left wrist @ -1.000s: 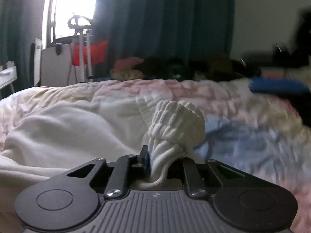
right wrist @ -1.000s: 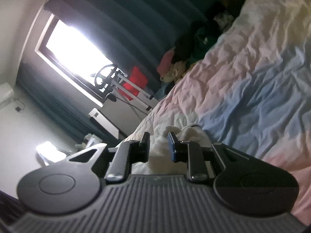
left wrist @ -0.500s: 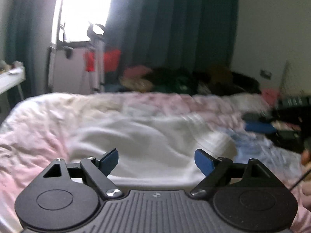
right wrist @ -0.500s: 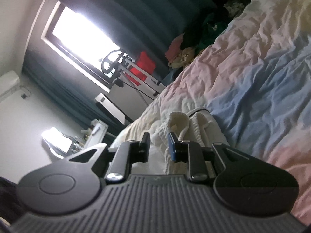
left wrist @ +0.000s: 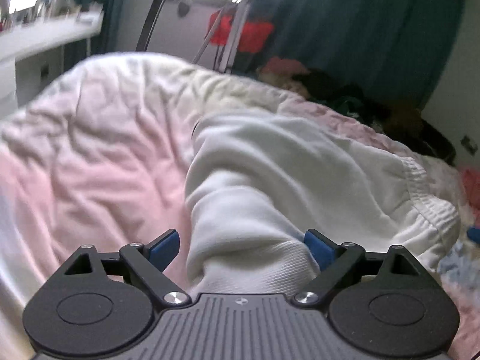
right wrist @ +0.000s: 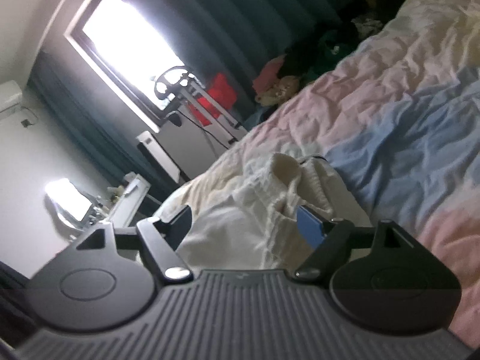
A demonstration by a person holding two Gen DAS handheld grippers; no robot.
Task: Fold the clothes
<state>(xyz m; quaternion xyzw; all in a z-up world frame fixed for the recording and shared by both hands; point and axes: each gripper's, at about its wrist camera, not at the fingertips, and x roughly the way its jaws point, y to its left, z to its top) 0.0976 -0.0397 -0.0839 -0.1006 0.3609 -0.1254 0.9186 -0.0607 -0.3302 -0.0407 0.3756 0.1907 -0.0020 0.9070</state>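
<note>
A white sweatshirt [left wrist: 288,162] lies on the pastel bedspread [left wrist: 90,156]. In the left wrist view a sleeve with a ribbed cuff [left wrist: 255,267] runs toward the camera, between the spread jaws of my open left gripper [left wrist: 241,244]; the jaws are not closed on it. In the right wrist view the same garment [right wrist: 240,210] shows bunched, with its ribbed hem [right wrist: 312,180] just beyond my right gripper [right wrist: 246,222], which is open above the cloth.
Dark teal curtains [left wrist: 360,30] and a bright window [right wrist: 132,42] stand behind the bed. A stand with red cloth [left wrist: 240,33], a pile of clothes [left wrist: 330,87] and a white desk [left wrist: 39,39] line the bed's far side.
My left gripper let go of the ribbed cuff, opened, and moved over to the sleeve on the left. My right gripper, nearly shut a second ago, has opened wide over the hem.
</note>
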